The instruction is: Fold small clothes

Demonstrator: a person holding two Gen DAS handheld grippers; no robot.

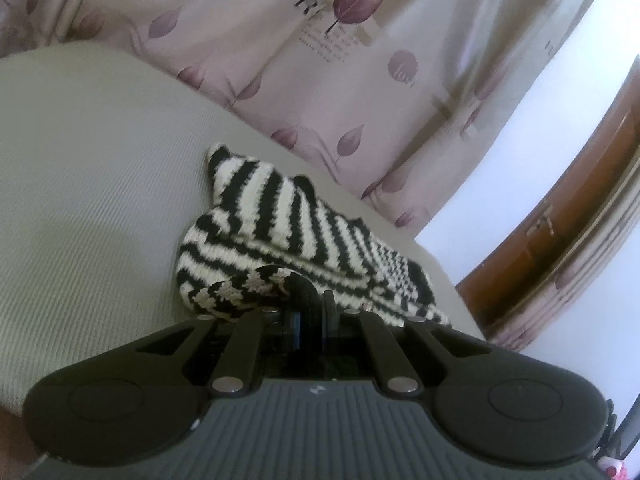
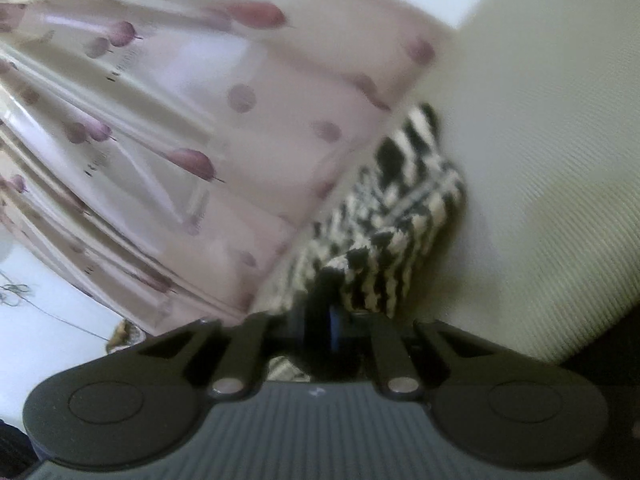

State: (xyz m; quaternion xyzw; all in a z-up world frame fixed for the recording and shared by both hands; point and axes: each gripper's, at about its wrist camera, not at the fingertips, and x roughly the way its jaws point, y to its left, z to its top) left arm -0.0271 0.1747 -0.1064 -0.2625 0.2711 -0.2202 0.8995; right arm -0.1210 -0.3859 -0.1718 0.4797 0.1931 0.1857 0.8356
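Note:
A small black-and-white striped knit garment [image 1: 288,236] lies bunched on a pale ribbed cushion [image 1: 88,184]. My left gripper [image 1: 314,300] is shut on the garment's near edge, with a fold of the knit curled over the left finger. In the right wrist view the same garment [image 2: 396,208] is blurred and stretches away from my right gripper [image 2: 328,280], which is shut on another edge of it. Both grippers hold the cloth close to the cushion [image 2: 540,160].
A pink curtain with purple leaf prints [image 1: 360,80] hangs right behind the cushion and also shows in the right wrist view [image 2: 160,140]. A white wall [image 1: 520,168] and a brown wooden frame [image 1: 560,240] are at the right.

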